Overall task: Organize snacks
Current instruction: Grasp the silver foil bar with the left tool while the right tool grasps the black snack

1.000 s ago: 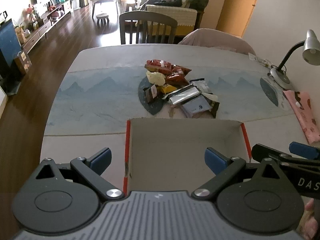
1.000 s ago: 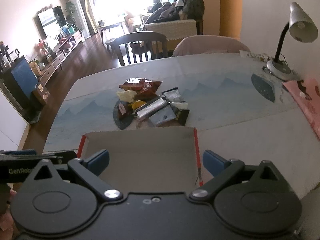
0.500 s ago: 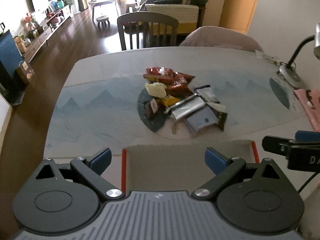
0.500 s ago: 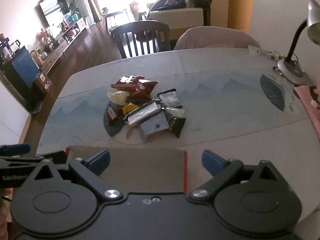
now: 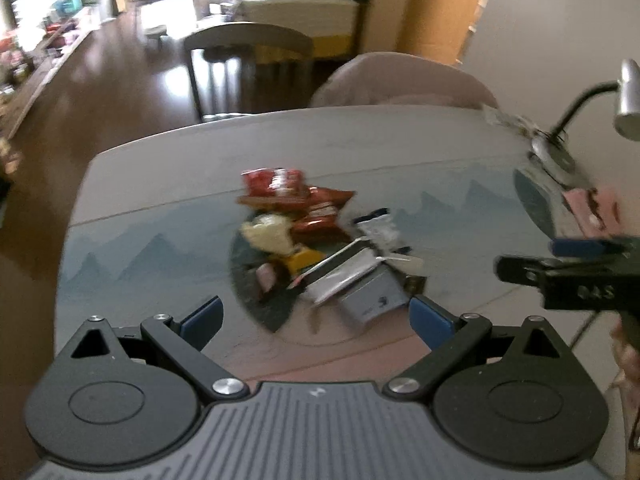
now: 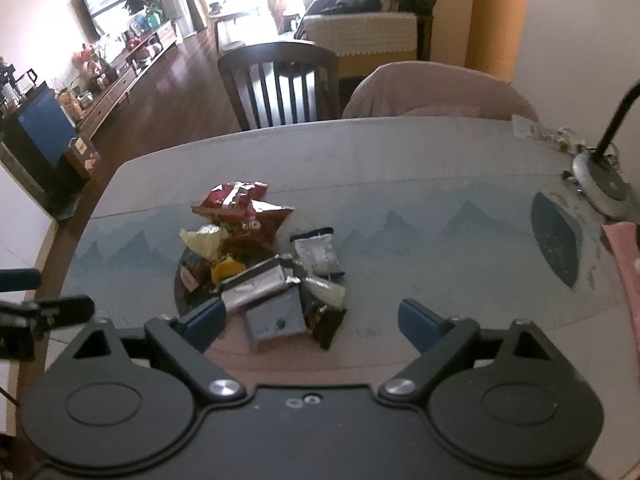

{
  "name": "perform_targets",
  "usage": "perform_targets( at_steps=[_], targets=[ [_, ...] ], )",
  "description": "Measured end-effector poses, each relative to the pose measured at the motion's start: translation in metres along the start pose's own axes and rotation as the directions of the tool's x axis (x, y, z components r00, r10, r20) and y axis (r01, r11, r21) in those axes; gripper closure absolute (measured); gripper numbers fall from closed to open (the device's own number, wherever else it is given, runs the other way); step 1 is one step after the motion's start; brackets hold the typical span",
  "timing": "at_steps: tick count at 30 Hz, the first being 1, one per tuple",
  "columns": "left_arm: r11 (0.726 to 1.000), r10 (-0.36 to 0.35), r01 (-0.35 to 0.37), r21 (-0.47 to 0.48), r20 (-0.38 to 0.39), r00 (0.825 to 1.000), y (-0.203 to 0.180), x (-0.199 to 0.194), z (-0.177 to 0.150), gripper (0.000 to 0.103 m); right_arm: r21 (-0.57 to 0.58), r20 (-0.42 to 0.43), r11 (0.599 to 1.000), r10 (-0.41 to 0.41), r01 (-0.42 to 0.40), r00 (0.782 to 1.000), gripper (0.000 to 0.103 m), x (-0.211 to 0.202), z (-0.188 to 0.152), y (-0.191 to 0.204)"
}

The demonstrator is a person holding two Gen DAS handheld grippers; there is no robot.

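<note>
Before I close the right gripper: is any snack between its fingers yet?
No. The right gripper has only bare table between its closing fingers; the snack pile lies just beyond them.

view: motion-blurred
left gripper (image 5: 316, 316): jaws wide apart, nothing between the pads
snack pile (image 5: 320, 248): middle of table (image 5: 160, 208), just ahead of the fingertips
red bags (image 5: 288, 188): far side of pile
silver packet (image 5: 340, 272): near side, on grey packet (image 5: 372, 300)
right gripper (image 5: 560, 264): enters at right edge, side-on
desk lamp (image 5: 560, 152): far right
</note>
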State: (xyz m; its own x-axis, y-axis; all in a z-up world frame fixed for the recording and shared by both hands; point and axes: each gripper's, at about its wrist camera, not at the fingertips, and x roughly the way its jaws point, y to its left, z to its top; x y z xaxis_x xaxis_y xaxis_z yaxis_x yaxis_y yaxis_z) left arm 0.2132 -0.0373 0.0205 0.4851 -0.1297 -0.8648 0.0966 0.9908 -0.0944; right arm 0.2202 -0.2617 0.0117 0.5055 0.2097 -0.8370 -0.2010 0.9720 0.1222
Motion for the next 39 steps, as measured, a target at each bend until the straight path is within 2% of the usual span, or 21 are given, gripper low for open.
perform_targets(
  at_steps=[3,6,9,12,16,20,25,30,33,39],
  targets=[
    [0.998,-0.017,0.018,0.059,-0.014,1.000,-0.006,0.021,0.016,0.004,-0.026,-0.034,0.999,0.018,-0.019,0.999,0.013,0.019,0.018,-0.005],
    [0.989,-0.021,0.023,0.143,-0.019,1.000,-0.015,0.042,0.027,0.004,-0.113,-0.094,0.992,0.042,-0.053,0.995,0.013,0.043,0.027,-0.006],
    [0.975,0.001,0.004,0.224,-0.022,1.000,-0.022,0.066,0.033,0.004,-0.182,-0.150,0.980,0.047,-0.074,0.988,0.015,0.069,0.030,-0.010],
    [0.959,-0.003,0.020,0.283,-0.062,0.998,-0.025,0.094,0.037,0.004,-0.257,-0.192,0.962,0.042,-0.092,0.981,0.018,0.092,0.026,-0.013],
    [0.929,-0.008,0.044,0.367,-0.098,0.995,-0.030,0.126,0.033,0.005,-0.363,-0.225,0.925,0.027,-0.109,0.974,0.021,0.118,0.013,-0.015],
    [0.893,-0.026,0.083,0.442,-0.133,0.991,-0.035,0.153,0.027,0.008,-0.474,-0.256,0.870,0.009,-0.134,0.967,0.024,0.140,-0.004,-0.014],
    [0.851,-0.033,0.118,0.511,-0.173,0.984,-0.038,0.178,0.021,0.012,-0.541,-0.301,0.821,0.015,-0.184,0.953,0.029,0.165,-0.019,-0.014],
    [0.808,-0.010,0.150,0.570,-0.241,0.970,-0.040,0.204,0.017,0.028,-0.592,-0.320,0.775,0.027,-0.222,0.947,0.030,0.181,-0.025,-0.012],
    [0.785,0.005,0.161,0.598,-0.267,0.964,-0.041,0.216,0.016,0.028,-0.615,-0.331,0.756,0.011,-0.224,0.944,0.034,0.190,-0.027,-0.009],
    [0.763,0.020,0.180,0.621,-0.301,0.953,-0.041,0.235,0.016,0.028,-0.648,-0.343,0.727,-0.011,-0.228,0.939,0.035,0.204,-0.031,-0.002]
  ],
)
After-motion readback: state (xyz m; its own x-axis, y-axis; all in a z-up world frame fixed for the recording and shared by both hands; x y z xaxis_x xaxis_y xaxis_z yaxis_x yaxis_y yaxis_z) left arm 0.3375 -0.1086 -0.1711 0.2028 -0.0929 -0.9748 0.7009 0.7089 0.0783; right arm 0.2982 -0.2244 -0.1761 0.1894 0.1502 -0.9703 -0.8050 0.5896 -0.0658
